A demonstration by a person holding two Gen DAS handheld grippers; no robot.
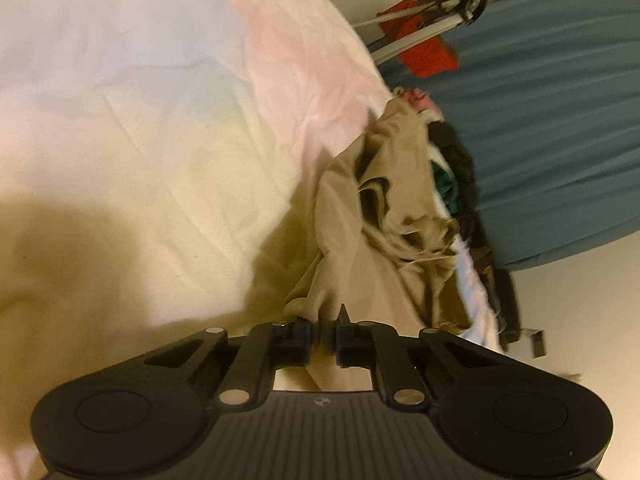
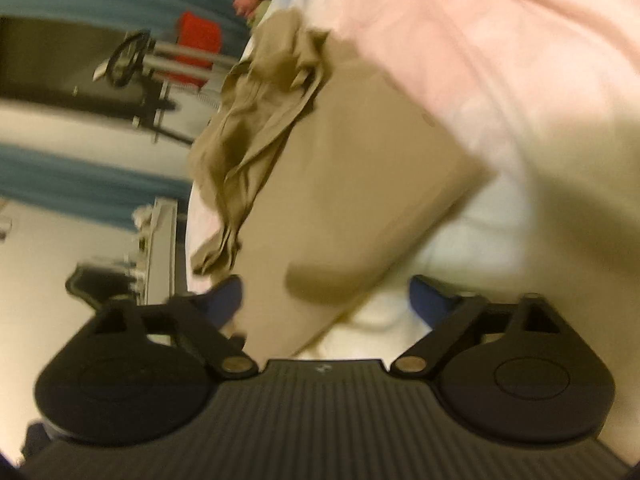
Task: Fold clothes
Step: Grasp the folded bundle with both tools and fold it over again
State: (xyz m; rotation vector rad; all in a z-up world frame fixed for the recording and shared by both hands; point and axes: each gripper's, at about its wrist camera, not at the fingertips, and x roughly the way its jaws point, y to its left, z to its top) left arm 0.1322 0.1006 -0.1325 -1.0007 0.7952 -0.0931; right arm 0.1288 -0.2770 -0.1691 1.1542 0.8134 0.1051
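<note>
1. At the bottom centre of the left wrist view, the left gripper [image 1: 323, 334] has its fingers drawn nearly together, pinching an edge of the khaki garment [image 1: 376, 216] between them.
2. A small round emblem sits on the ribbed black body of each gripper, at bottom centre in both views; it is too small to read, and no other writing or label can be made out anywhere.
3. In the right wrist view, the right gripper [image 2: 326, 300] stands wide apart, its blue-tipped fingers [image 2: 226, 294] at lower left and lower right, with nothing held. A flat panel of the khaki garment [image 2: 352, 184] lies between and just beyond them.
4. The garment stretches from bottom centre toward the upper middle of both frames, smooth near the grippers and bunched into folds farther off.
5. It lies on a pastel bedsheet [image 1: 140, 120] in pale pink, yellow and light blue, filling the left of the left wrist view.
6. Beyond the bunched end, at centre right of the left view, sits a heap of other clothes [image 1: 452, 160], dark, teal and pink.
7. Farthest off, a teal curtain [image 1: 560, 100] fills the upper right, with a red object [image 1: 424, 52] beside it.
</note>
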